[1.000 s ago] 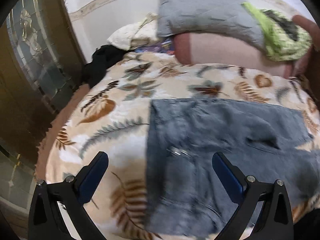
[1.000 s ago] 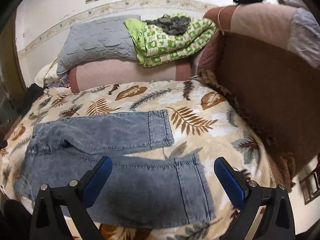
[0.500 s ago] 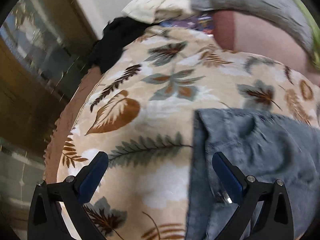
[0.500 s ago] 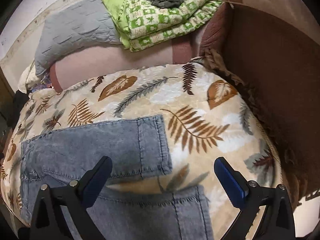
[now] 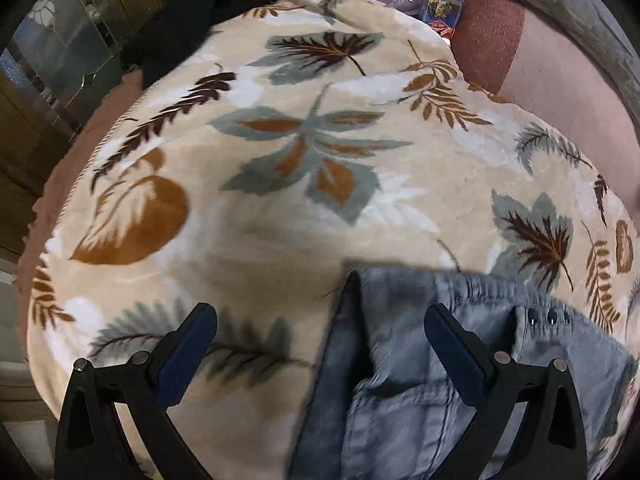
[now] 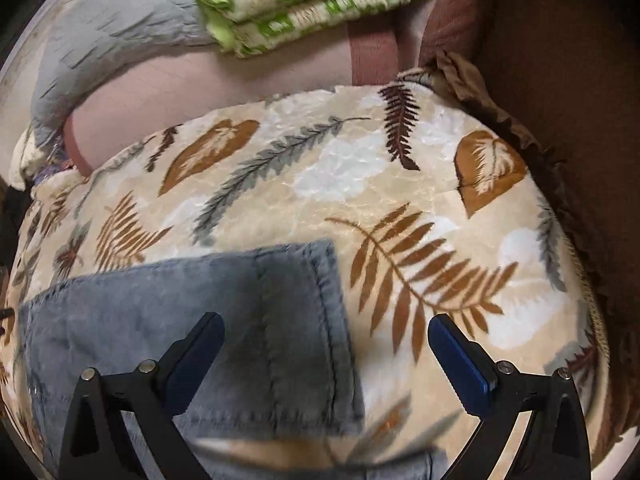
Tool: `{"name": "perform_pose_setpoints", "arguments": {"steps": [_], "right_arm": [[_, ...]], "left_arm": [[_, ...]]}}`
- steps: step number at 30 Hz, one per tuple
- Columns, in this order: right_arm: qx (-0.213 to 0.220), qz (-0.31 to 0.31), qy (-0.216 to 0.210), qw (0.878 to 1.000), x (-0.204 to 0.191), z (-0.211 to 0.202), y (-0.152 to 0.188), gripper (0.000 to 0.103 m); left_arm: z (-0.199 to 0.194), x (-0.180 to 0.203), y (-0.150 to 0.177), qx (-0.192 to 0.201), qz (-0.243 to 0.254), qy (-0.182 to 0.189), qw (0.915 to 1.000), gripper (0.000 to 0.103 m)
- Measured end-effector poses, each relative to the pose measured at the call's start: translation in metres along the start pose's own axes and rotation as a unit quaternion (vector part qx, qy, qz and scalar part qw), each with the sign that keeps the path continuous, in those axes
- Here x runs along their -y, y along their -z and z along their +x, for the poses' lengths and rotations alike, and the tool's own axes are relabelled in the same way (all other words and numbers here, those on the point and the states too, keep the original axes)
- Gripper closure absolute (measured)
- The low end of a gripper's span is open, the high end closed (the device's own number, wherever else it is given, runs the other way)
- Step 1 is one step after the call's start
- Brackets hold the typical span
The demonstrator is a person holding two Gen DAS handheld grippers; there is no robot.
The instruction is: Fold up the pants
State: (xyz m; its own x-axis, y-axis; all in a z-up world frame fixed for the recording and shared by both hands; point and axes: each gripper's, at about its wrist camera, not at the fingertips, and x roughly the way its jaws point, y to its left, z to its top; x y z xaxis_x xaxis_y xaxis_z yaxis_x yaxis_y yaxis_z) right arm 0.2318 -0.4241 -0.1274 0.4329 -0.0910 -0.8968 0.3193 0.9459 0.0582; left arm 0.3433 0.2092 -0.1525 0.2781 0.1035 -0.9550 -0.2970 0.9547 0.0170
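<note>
On a bed spread with a cream plush blanket (image 5: 248,240) printed with brown and grey leaves, a pair of faded blue-grey denim pants (image 6: 168,320) lies flat and not yet folded. Seen from the left wrist, the waistband end (image 5: 460,288) with its gathered elastic sits low in view, and the left tool (image 5: 320,344) hangs above its corner with both dark-blue pads spread wide, holding nothing. From the right wrist, the hemmed cuff of the farther leg (image 6: 304,300) lies between the spread pads of the right tool (image 6: 326,354), likewise wide apart and empty; a strip of the nearer leg (image 6: 384,468) shows at the bottom edge, with blanket between the two legs.

Judging by this, the step in hand is the approach for the first fold, laying one leg over the other. Next, each tool would need to come down, pinch its edge of the far side, waistband corner and cuff, and carry both together toward the near leg. Thick hem and soft blanket may make a clean pinch awkward.
</note>
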Motion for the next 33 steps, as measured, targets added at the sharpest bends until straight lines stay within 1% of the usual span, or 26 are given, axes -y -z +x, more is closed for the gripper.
{"name": "perform_pose_setpoints", "arguments": {"steps": [1,2,3,4,5,6,8,9,10,11,12,13,14,15,16,17,18,19,20,21,22,24,29,33], "right_arm": [[-0.004,0.004,-0.006,1.0,0.003,0.006,-0.005,0.005],[-0.009,0.01,-0.017,1.0,0.005,0.013,-0.011,0.006],[-0.012,0.014,-0.025,1.0,0.005,0.018,-0.014,0.01],[-0.018,0.02,-0.034,0.999,0.006,0.025,-0.018,0.013],[-0.022,0.022,-0.04,0.999,0.005,0.032,-0.023,0.014],[-0.023,0.022,-0.043,0.999,0.003,0.037,-0.025,0.018],[-0.032,0.023,-0.046,0.998,0.001,0.05,-0.03,0.021],[-0.04,0.027,-0.051,0.998,0.0,0.056,-0.031,0.024],[-0.046,0.03,-0.059,0.997,0.0,0.061,-0.032,0.03],[-0.053,0.03,-0.066,0.996,-0.001,0.067,-0.032,0.032],[-0.056,0.028,-0.063,0.996,-0.001,0.071,-0.032,0.035],[-0.059,0.028,-0.056,0.996,-0.001,0.075,-0.032,0.036],[-0.061,0.029,-0.054,0.996,-0.001,0.079,-0.032,0.036],[-0.064,0.036,-0.067,0.995,-0.001,0.084,-0.03,0.042],[-0.065,0.044,-0.08,0.994,0.0,0.086,-0.03,0.052],[-0.056,0.05,-0.081,0.994,-0.001,0.086,-0.029,0.053],[-0.05,0.047,-0.08,0.994,-0.003,0.085,-0.028,0.059],[-0.048,0.038,-0.076,0.995,-0.006,0.084,-0.027,0.065],[-0.047,0.03,-0.069,0.996,-0.009,0.083,-0.027,0.067],[-0.047,0.022,-0.065,0.997,-0.012,0.081,-0.026,0.076],[-0.047,0.014,-0.063,0.997,-0.014,0.076,-0.027,0.087],[-0.04,0.006,-0.065,0.997,-0.015,0.062,-0.028,0.087],[0.007,0.009,-0.077,0.997,-0.011,0.019,-0.032,0.088],[0.025,0.009,-0.079,0.996,-0.008,-0.009,-0.03,0.088]], "left_arm": [[0.003,0.004,-0.002,-0.002,0.002,0.008,1.0,0.004],[0.007,0.008,-0.004,-0.005,0.003,0.019,0.9998,0.011],[0.011,0.013,-0.006,-0.01,0.004,0.031,0.9995,0.015],[0.014,0.017,-0.007,-0.015,0.004,0.042,0.999,0.024],[0.018,0.022,-0.008,-0.022,0.005,0.051,0.9985,0.03],[0.023,0.027,-0.008,-0.028,0.009,0.055,0.9981,0.032],[0.032,0.033,-0.009,-0.031,0.016,0.045,0.9984,0.037],[0.035,0.034,-0.01,-0.031,0.016,0.048,0.9982,0.039],[0.037,0.034,-0.011,-0.033,0.014,0.055,0.9979,0.043],[0.039,0.034,-0.012,-0.034,0.011,0.061,0.9975,0.045],[0.04,0.033,-0.013,-0.031,0.009,0.064,0.9974,0.046],[0.04,0.033,-0.014,-0.03,0.009,0.066,0.9973,0.047],[0.04,0.033,-0.015,-0.029,0.01,0.067,0.9973,0.051],[0.04,0.034,-0.016,-0.027,0.011,0.07,0.9971,0.055],[0.04,0.035,-0.016,-0.027,0.01,0.078,0.9965,0.067],[0.039,0.036,-0.016,-0.029,0.009,0.101,0.9944,0.08],[0.038,0.038,-0.015,-0.028,0.012,0.107,0.9938,0.08],[0.036,0.041,-0.014,-0.023,0.022,0.1,0.9945,0.08],[0.036,0.043,-0.013,-0.019,0.033,0.095,0.9947,0.082],[0.035,0.044,-0.012,-0.016,0.039,0.095,0.9946,0.084],[0.033,0.043,-0.012,-0.012,0.036,0.1,0.9943,0.085],[0.027,0.04,-0.011,-0.002,0.033,0.108,0.9936,0.086],[-0.001,0.039,-0.006,0.024,0.043,0.126,0.9908,0.089],[-0.037,0.035,0.003,0.049,0.053,0.15,0.9861,0.089]]}}
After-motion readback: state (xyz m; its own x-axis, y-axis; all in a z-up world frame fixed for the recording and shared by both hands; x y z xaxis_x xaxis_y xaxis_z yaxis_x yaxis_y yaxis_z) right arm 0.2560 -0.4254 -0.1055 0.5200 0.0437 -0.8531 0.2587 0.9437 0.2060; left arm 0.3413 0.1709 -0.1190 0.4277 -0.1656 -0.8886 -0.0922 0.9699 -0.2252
